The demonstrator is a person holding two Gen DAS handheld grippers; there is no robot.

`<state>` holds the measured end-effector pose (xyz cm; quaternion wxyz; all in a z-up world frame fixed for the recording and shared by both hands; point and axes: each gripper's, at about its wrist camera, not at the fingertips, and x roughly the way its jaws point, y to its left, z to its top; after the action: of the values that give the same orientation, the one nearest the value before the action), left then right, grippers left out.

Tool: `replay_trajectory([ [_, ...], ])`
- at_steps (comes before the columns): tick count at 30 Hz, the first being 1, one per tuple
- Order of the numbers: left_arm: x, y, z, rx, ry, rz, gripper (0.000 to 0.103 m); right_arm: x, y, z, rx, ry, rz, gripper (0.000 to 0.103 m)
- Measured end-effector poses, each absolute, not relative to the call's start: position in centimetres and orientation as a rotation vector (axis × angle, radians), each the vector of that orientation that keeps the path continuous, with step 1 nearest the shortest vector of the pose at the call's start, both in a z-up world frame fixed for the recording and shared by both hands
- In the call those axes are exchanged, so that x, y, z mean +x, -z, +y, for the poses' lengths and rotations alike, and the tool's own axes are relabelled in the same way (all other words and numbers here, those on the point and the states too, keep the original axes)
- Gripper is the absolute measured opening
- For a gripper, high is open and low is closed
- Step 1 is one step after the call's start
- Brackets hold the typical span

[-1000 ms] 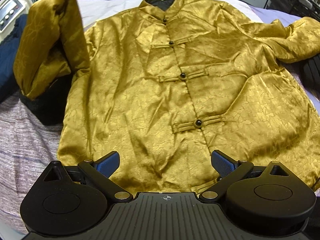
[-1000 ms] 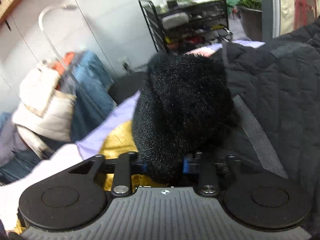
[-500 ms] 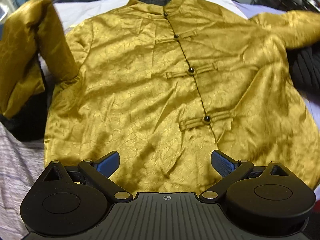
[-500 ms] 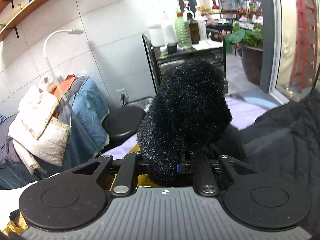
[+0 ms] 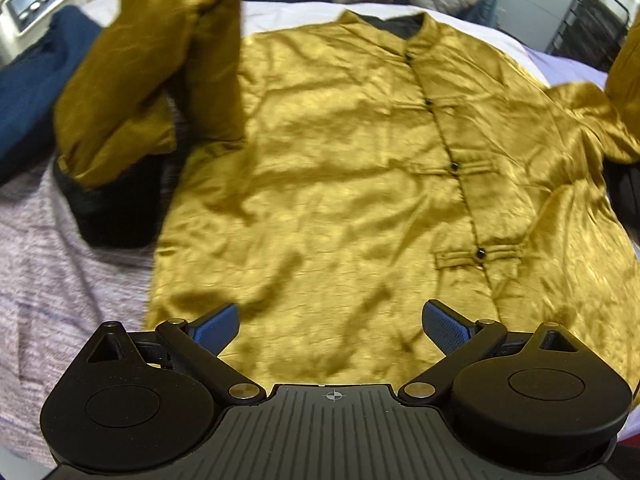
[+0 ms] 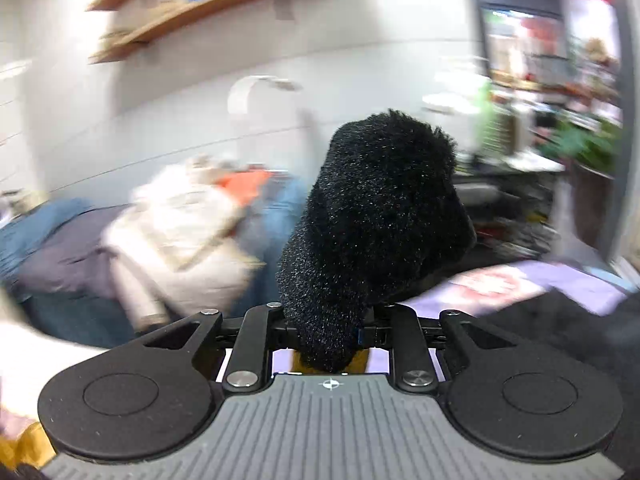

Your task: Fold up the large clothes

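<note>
A gold satin jacket [image 5: 360, 184] with black knot buttons lies front up on the bed. Its left sleeve [image 5: 152, 80] is bent double beside the body, its black fuzzy cuff [image 5: 108, 216] at the lower end. My left gripper [image 5: 332, 324] is open and empty, hovering over the jacket's hem. My right gripper [image 6: 328, 336] is shut on the other sleeve's black fuzzy cuff [image 6: 376, 232], held up in the air. That lifted gold sleeve shows at the right edge of the left wrist view [image 5: 624, 80].
A grey-purple knit blanket [image 5: 60, 280] covers the bed at left, with a dark blue garment [image 5: 28, 96] beyond it. A pile of clothes [image 6: 172, 232], a wire rack [image 5: 588, 20] and wall shelves [image 6: 208, 4] stand behind. A black quilted garment [image 6: 552, 344] lies at right.
My right gripper has lifted the cuff higher and swung its view left towards the wall. My left gripper has shifted left over the hem, staying open.
</note>
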<state>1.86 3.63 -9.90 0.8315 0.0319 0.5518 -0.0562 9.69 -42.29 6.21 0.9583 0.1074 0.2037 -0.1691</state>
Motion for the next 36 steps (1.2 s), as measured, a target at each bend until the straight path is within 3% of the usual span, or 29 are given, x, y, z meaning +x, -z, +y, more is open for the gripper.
replay_trajectory([
  [15, 0.4, 8.5, 8.8, 0.044, 0.029, 1.108, 0.103, 18.1, -1.1, -15.0, 0.171, -0.205, 0.565, 0.024],
  [24, -1.5, 8.9, 12.7, 0.009, -0.052, 1.132, 0.103, 18.9, 7.2, -2.4, -0.05, -0.303, 0.743, 0.027],
  [26, -1.7, 9.1, 13.3, -0.006, -0.062, 1.141, 0.103, 18.7, 8.9, -1.5, -0.083, -0.299, 0.786, 0.038],
  [30, -1.7, 9.1, 13.4, -0.011, -0.065, 1.139, 0.103, 18.0, 11.8, -0.2, -0.192, -0.315, 0.849, 0.047],
  [32, -1.4, 9.1, 13.2, -0.013, -0.055, 1.137, 0.103, 17.4, 13.1, 0.4, -0.246, -0.368, 0.884, 0.066],
  [36, -0.3, 8.9, 12.3, 0.013, -0.017, 1.115, 0.103, 15.3, 14.1, 1.9, -0.397, -0.462, 0.891, 0.077],
])
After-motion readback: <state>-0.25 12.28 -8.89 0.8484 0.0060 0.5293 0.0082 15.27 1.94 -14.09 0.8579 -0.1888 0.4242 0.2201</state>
